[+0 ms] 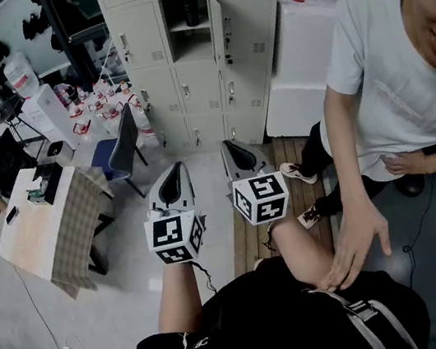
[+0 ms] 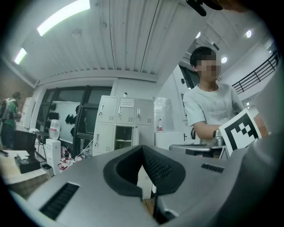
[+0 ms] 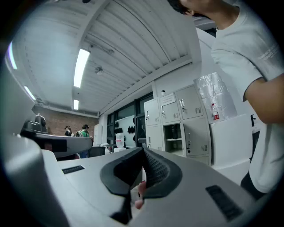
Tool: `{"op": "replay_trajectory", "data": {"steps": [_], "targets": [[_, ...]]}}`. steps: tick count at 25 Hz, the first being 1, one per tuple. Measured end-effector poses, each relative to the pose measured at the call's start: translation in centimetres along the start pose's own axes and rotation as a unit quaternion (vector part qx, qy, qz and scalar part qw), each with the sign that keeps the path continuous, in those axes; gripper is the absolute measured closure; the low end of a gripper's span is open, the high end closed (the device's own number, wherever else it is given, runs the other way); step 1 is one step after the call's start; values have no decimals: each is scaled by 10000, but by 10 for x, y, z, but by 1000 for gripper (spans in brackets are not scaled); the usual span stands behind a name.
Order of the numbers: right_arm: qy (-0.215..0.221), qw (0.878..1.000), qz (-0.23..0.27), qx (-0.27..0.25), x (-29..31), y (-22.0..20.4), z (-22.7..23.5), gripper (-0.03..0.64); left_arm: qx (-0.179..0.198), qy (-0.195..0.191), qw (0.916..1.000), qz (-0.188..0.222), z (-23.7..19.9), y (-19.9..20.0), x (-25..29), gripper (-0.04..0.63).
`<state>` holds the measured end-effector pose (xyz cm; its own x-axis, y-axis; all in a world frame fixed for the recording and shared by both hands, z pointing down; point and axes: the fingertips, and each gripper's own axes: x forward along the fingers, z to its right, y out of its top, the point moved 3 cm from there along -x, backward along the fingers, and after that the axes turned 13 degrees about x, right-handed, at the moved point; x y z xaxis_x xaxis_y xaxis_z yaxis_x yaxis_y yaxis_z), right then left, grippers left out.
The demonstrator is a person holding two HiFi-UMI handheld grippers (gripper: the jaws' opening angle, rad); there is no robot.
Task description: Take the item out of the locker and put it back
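Left tongs [image 1: 173, 177] and right tongs [image 1: 236, 151] pressed together, empty
Both point toward the open locker [image 1: 220, 35], well apart; the dark item [image 1: 190, 13] sits on its shelf. A bystander's hand [image 1: 356, 245] on the right arm could jog the reach.

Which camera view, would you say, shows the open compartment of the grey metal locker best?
The head view: the open compartment of the grey metal locker faces it, door swung right, shelf and a dark item visible. Both gripper views show it smaller, its contents harder to make out.
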<state>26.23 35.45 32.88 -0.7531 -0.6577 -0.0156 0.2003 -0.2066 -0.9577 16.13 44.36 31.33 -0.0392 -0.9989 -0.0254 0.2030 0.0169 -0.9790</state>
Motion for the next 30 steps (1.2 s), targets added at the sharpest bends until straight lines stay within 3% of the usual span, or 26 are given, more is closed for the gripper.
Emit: {"op": "replay_trajectory", "data": {"steps": [10,17,23,30], "targets": [[58,10000,-20,7,6,-2,-13,601,-119,11,9999,-67,-10,-10,-9,583],[87,10000,-22,33,53,-6,-6,601,-117,81,9998,-165,-37,-25,22,583],[82,9999,13,58,131,-6,31,601,24,168,9998,-122,-68,-38,92,583],[127,9998,-118,91,259,15,105,601,-60,248,9995,-170,-107,-42,232,583]]}}
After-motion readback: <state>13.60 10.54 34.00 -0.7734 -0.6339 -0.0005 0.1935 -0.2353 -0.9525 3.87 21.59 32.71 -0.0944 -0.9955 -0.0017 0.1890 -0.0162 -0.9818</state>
